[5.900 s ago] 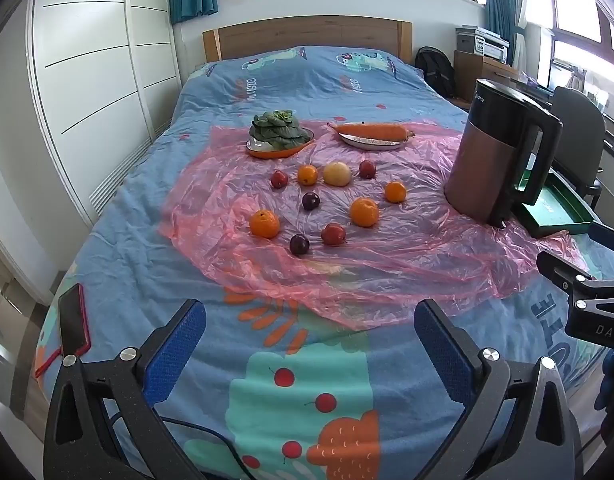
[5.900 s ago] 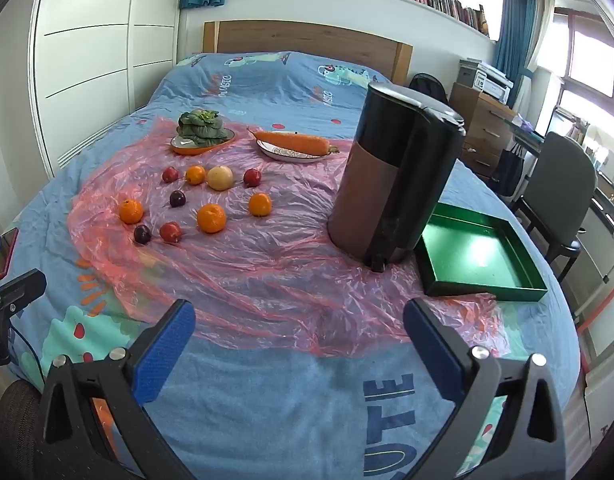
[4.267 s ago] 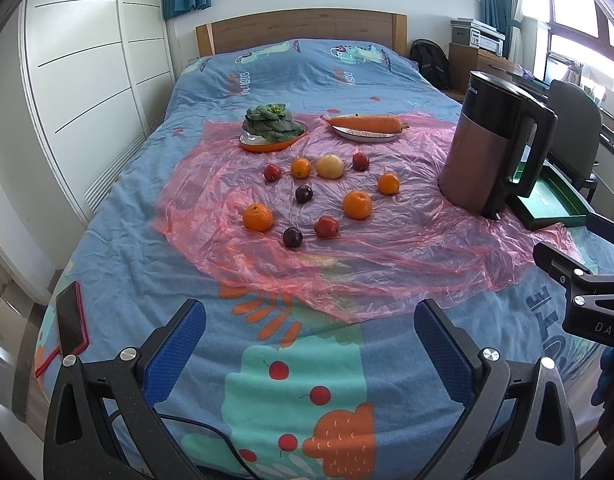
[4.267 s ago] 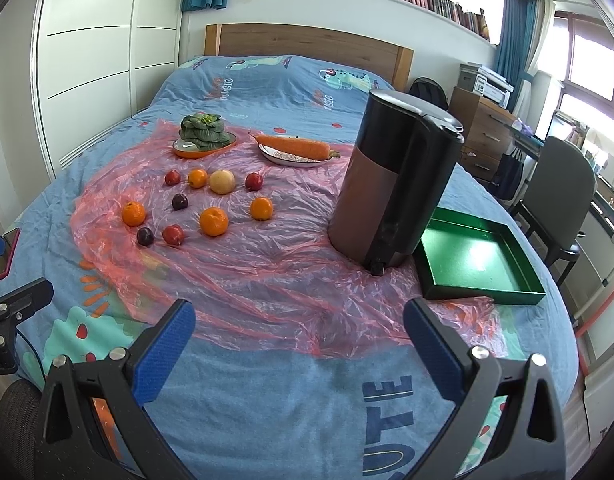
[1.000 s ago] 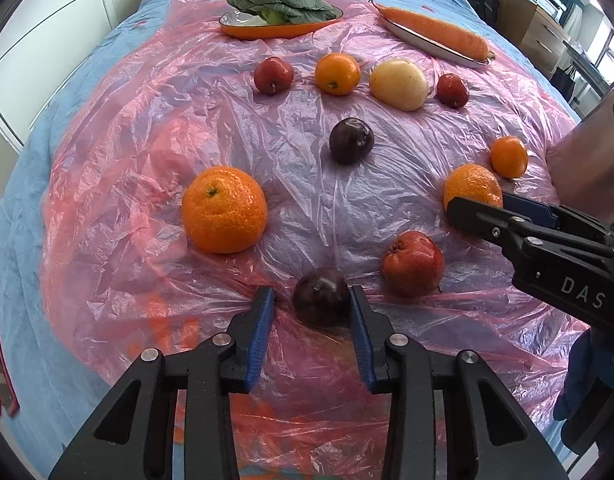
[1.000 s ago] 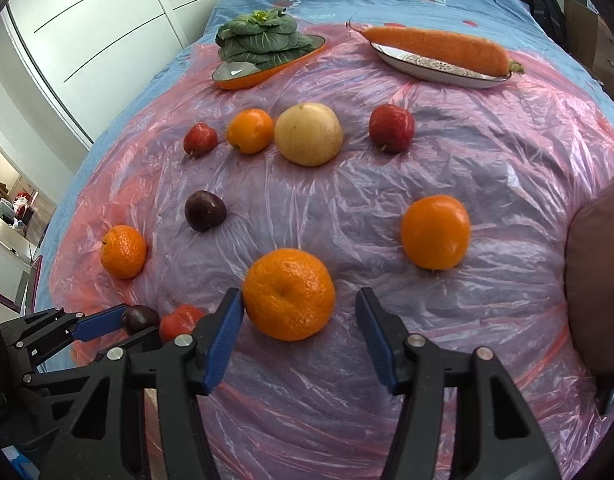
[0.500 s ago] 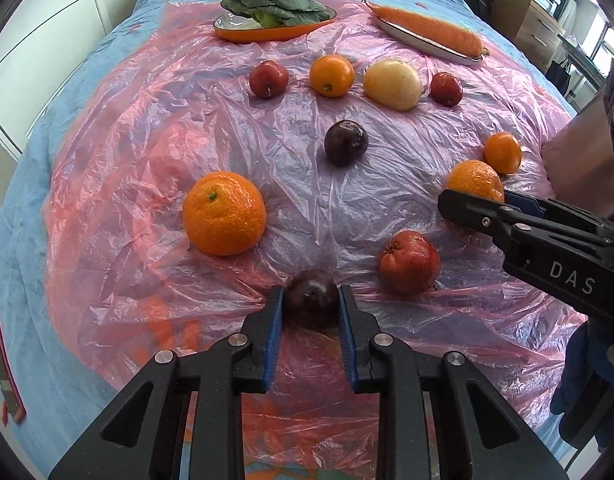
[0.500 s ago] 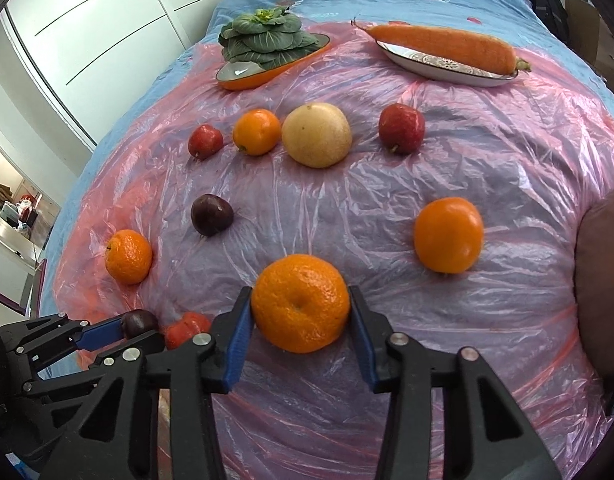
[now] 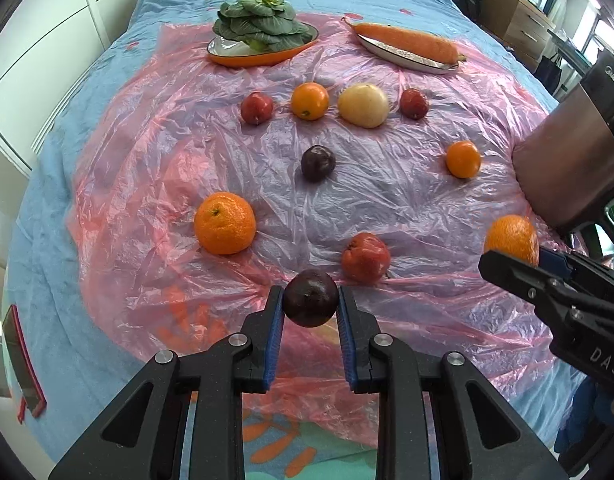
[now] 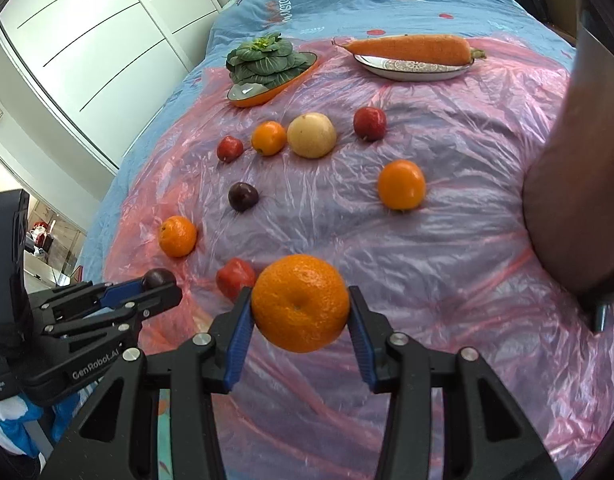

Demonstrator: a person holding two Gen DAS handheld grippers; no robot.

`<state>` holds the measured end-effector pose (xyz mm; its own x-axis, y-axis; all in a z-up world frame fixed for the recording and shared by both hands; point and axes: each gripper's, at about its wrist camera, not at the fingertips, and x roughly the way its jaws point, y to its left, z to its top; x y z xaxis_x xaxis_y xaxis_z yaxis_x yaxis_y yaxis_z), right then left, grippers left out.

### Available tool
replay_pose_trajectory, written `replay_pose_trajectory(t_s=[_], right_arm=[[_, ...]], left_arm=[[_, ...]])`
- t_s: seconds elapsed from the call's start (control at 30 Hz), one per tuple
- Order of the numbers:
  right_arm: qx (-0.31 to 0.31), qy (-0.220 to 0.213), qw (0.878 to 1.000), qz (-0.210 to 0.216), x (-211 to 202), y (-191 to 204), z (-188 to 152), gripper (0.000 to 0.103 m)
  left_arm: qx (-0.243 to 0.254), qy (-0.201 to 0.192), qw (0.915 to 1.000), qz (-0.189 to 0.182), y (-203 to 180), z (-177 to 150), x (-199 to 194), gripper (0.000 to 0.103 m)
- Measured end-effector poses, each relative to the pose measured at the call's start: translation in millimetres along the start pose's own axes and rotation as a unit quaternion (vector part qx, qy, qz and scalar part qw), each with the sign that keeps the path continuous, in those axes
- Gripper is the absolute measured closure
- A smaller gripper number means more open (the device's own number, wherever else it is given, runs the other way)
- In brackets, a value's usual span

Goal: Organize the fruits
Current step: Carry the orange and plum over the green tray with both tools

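My left gripper (image 9: 310, 312) is shut on a dark plum (image 9: 311, 298) and holds it just above the pink plastic sheet (image 9: 167, 168). My right gripper (image 10: 301, 322) is shut on a large orange (image 10: 301, 303), also lifted; it shows at the right of the left wrist view (image 9: 513, 240). On the sheet lie a red apple (image 9: 365, 257), an orange (image 9: 225, 223), a second plum (image 9: 317, 163), a small orange (image 9: 463, 159), and a far row: red fruit (image 9: 257, 107), orange (image 9: 309, 101), yellow pear (image 9: 363, 105), red fruit (image 9: 414, 103).
A dish of green leaves (image 9: 263, 36) and a plate with a carrot (image 9: 407, 46) stand at the back of the sheet. A tall brown kettle (image 9: 575, 152) stands at the right. A phone (image 9: 21, 354) lies at the bed's left edge.
Both grippers closed on their fruit half a second ago and have since lifted it off the sheet. The orange has moved right, away from the red apple.
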<state>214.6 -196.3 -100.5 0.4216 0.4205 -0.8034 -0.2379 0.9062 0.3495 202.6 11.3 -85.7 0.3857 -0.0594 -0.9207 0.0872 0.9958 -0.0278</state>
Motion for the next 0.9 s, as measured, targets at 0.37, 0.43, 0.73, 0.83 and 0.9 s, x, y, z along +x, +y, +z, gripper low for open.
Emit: replay_pose_trajectory(t_s=[0.37, 0.43, 0.73, 0.83, 0.9], right_arm=[[0.059, 0.027, 0.998, -0.028, -82, -59, -70, 0.029], [0.073, 0.027, 0.996, -0.042, -98, -76, -80, 0.029], [0.137, 0.002, 0.984, -0.113, -164, -167, -99, 0.029], [0.155, -0.013, 0.979, -0.134, -185, -197, -101, 0.029], [0.163, -0.023, 0.975, -0.148, -199, -216, -102, 0.029]], left_arm=[[0.097, 0.026, 0.9934, -0.056, -101, -13, -33, 0.081], [0.112, 0.032, 0.9908, -0.068, -125, -15, -35, 0.081], [0.203, 0.046, 0.9677, -0.142, -245, -31, -47, 0.081], [0.229, 0.047, 0.9578, -0.167, -287, -34, -52, 0.081], [0.246, 0.045, 0.9513, -0.18, -315, -33, -54, 0.081]])
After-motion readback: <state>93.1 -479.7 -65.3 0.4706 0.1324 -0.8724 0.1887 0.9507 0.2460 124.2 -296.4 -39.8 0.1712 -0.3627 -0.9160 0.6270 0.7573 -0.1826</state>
